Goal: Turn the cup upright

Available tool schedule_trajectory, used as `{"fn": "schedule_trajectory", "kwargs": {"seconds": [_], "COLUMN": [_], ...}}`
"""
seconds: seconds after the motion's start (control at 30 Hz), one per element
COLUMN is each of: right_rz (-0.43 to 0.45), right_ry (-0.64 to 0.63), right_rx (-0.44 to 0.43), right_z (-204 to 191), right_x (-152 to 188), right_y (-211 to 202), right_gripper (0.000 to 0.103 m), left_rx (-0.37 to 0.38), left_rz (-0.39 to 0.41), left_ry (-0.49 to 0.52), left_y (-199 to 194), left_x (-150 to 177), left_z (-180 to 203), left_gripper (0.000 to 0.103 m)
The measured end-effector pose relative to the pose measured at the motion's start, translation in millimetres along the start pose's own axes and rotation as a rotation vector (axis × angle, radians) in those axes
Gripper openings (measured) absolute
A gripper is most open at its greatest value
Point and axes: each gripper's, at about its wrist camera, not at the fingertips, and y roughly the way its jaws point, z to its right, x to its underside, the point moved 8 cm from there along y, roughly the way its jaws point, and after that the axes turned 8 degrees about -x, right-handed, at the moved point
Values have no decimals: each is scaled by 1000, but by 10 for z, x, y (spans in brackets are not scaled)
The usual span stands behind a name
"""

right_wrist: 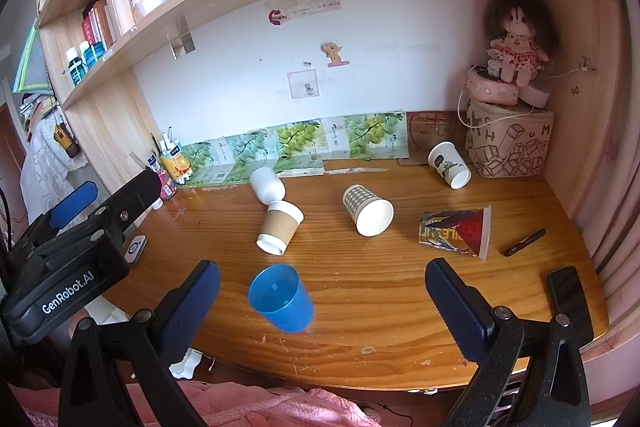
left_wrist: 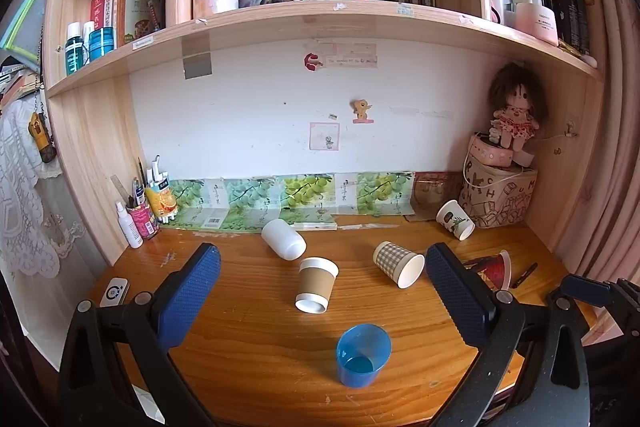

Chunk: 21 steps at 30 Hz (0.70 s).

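Several cups lie on the wooden desk (left_wrist: pixel 260 339). A blue plastic cup (left_wrist: pixel 362 355) stands upright near the front edge; it also shows in the right wrist view (right_wrist: pixel 282 297). On their sides lie a brown-sleeved coffee cup (left_wrist: pixel 316 285), a white cup (left_wrist: pixel 283 239), a checked paper cup (left_wrist: pixel 398 264), a leaf-print cup (left_wrist: pixel 455 219) and a red patterned cup (right_wrist: pixel 456 233). My left gripper (left_wrist: pixel 322 291) is open above the desk front, the blue cup between its fingers and below. My right gripper (right_wrist: pixel 322 303) is open and empty.
A pen holder and bottles (left_wrist: pixel 140 215) stand at the back left. A printed box with a doll (left_wrist: pixel 500 195) fills the back right corner. A pen (right_wrist: pixel 524 242) and a phone (right_wrist: pixel 570 303) lie at the right. A small white device (left_wrist: pixel 115 291) lies at the left.
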Motion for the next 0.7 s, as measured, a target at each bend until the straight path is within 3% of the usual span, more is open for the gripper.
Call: {"fn": "schedule_trajectory", "kwargs": {"seconds": [0.7], "right_rz": [-52], "right_ry": [50], "right_rx": [1], "right_z": [79], "right_x": [89], "right_y": [85], "right_gripper": [103], "left_rx": [15], "left_rz": [-20], "left_ry": [7], "left_y": [3], "left_x": [73], "left_z": [33], "left_gripper": [102]}}
